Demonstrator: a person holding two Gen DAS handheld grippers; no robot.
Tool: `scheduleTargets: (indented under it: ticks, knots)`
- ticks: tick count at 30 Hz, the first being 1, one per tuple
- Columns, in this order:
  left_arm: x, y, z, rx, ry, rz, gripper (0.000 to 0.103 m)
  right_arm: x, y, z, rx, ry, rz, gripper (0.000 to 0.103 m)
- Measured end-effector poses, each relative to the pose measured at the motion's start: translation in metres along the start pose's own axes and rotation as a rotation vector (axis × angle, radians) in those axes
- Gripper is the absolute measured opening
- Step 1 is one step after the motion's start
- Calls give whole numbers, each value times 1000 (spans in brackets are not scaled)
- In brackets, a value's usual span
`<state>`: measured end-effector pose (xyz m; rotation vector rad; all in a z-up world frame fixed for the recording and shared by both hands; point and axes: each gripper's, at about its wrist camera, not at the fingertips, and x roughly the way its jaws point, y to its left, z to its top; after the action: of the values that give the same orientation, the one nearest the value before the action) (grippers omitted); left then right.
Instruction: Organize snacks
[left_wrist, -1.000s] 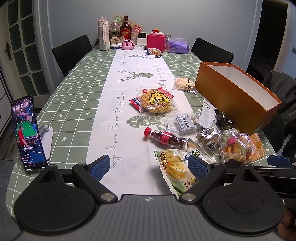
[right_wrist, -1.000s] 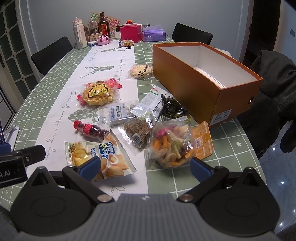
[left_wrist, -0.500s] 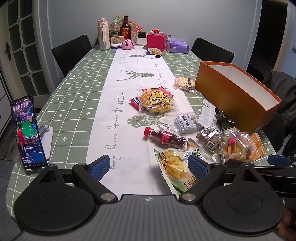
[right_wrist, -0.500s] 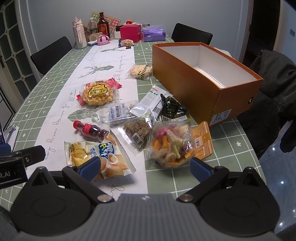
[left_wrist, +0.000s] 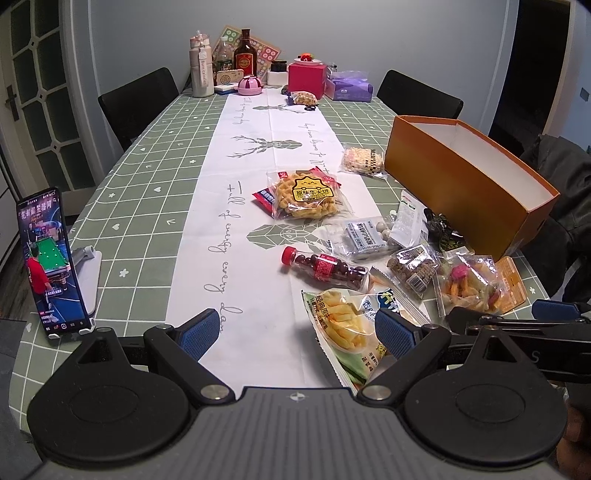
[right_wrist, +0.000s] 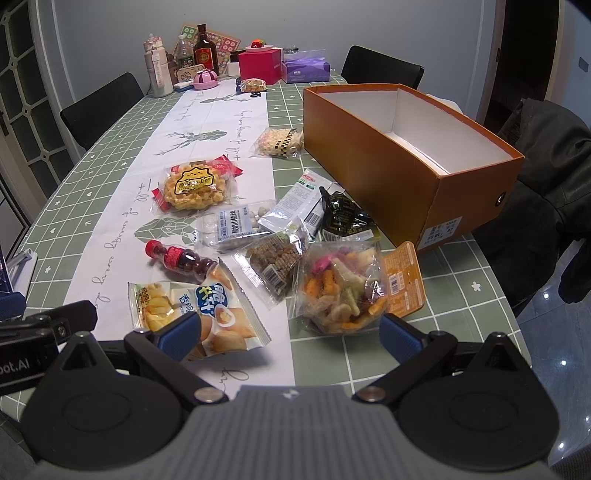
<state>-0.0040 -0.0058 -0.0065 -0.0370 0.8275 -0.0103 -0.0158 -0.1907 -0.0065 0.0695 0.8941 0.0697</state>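
Your left gripper and right gripper both gape wide, holding nothing, at the table's near edge. Just ahead lie the chip bag and veggie crisps, then the bottle. Farther right stands the orange box, with packets crowding its near-left side. A phone stands far left.

The left gripper's right finger covers part of the chip bag. The orange packet is half hidden under the mixed snack bag. The box label is too small to read.
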Motion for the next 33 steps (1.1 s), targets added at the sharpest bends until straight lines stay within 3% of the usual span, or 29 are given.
scheduleTargets:
  ticks: [29, 33]
  knots:
    - [1, -1, 2, 1, 10, 3, 103, 2, 0, -1, -6, 6, 5, 100]
    - [1, 1, 1, -10, 14, -5, 103, -4, 6, 2, -76, -28, 11, 100]
